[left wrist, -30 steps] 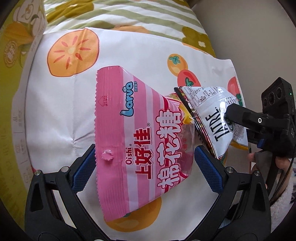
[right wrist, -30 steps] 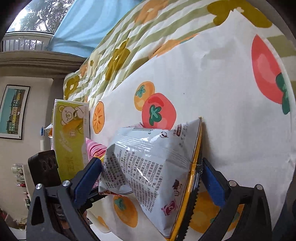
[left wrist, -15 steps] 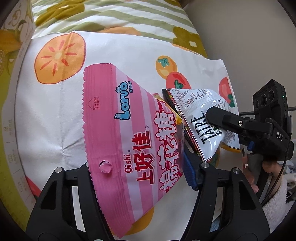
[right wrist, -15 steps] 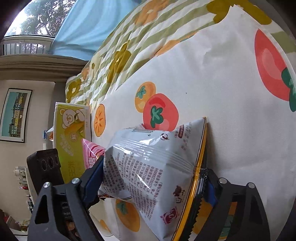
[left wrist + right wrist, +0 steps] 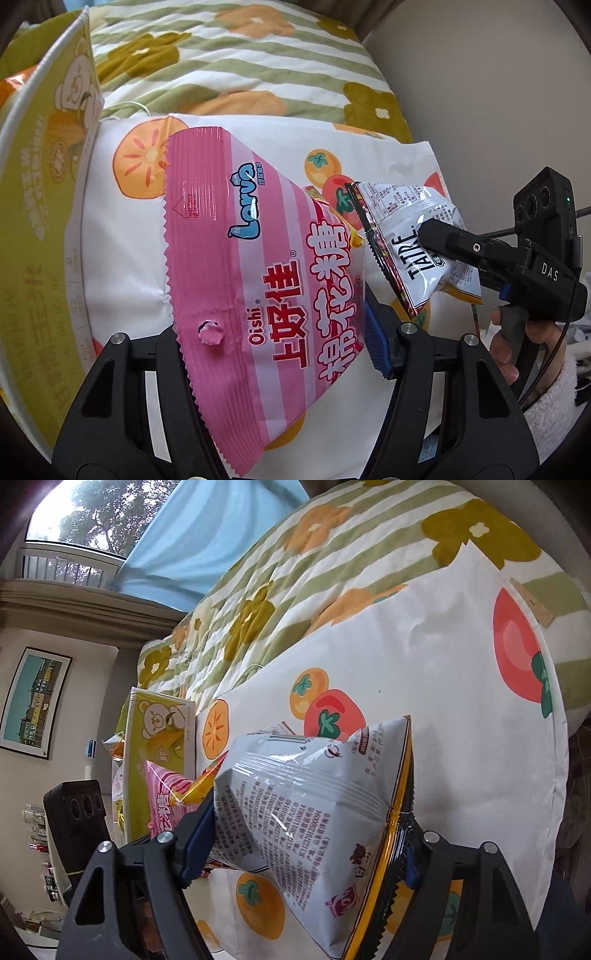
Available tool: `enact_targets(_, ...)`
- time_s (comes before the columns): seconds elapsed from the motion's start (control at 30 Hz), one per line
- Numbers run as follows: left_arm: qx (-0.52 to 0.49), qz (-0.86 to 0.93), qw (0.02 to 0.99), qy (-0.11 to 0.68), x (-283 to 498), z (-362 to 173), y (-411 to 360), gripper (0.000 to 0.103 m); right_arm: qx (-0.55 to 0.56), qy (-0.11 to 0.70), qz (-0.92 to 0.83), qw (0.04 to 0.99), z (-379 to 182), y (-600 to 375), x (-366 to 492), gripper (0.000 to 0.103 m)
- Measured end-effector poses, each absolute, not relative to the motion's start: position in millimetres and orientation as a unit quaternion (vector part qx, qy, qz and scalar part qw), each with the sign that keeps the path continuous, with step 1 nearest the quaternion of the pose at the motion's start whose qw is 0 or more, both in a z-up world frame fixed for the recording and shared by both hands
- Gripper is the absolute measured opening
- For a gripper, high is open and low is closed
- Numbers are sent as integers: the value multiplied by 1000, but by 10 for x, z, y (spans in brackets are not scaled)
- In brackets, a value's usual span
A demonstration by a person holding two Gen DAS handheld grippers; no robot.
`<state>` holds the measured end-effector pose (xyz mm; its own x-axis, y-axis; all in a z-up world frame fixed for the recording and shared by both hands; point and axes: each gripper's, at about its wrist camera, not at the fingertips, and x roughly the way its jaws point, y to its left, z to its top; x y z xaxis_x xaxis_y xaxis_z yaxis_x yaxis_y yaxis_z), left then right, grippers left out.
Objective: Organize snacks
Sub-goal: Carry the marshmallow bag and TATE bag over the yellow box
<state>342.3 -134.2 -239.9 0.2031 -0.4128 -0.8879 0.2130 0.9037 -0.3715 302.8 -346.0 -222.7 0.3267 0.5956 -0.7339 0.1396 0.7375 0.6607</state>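
Observation:
A pink striped marshmallow bag point(image 5: 258, 280) fills the left wrist view, and my left gripper point(image 5: 273, 336) is shut on its lower part, the blue pad point(image 5: 373, 343) pressing its right edge. A silver snack bag point(image 5: 314, 794) with a yellow and black seam sits between my right gripper's point(image 5: 303, 849) fingers. Those jaws are closing and the pads squeeze the bag's sides. In the left wrist view the silver bag point(image 5: 402, 236) hangs just right of the pink one, with a right gripper finger point(image 5: 443, 236) on it. The pink bag point(image 5: 162, 797) shows at the left of the right wrist view.
Both bags are over a white cloth with fruit prints point(image 5: 443, 701) spread on a green striped flowered quilt point(image 5: 240, 62). A tall yellow box with a bear print point(image 5: 37, 221) stands at the left, snack packets behind it. A person's hand point(image 5: 506, 354) holds the right gripper's handle.
Both grippers have closed from wide open onto their bags and risen a little with them. The yellow box has come further into the left wrist view.

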Motion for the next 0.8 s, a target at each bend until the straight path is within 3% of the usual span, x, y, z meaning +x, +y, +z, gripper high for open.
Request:
enact_targets(0.37, -91, -161, 832, 523, 3168, -1507, -983, 60, 243, 524, 182, 796, -1477, -3194, 2987, 75)
enact_targets(0.8, -91, -78, 878, 463, 2927, -836, 511, 60, 183, 461, 266, 826, -675, -2118, 3004, 75)
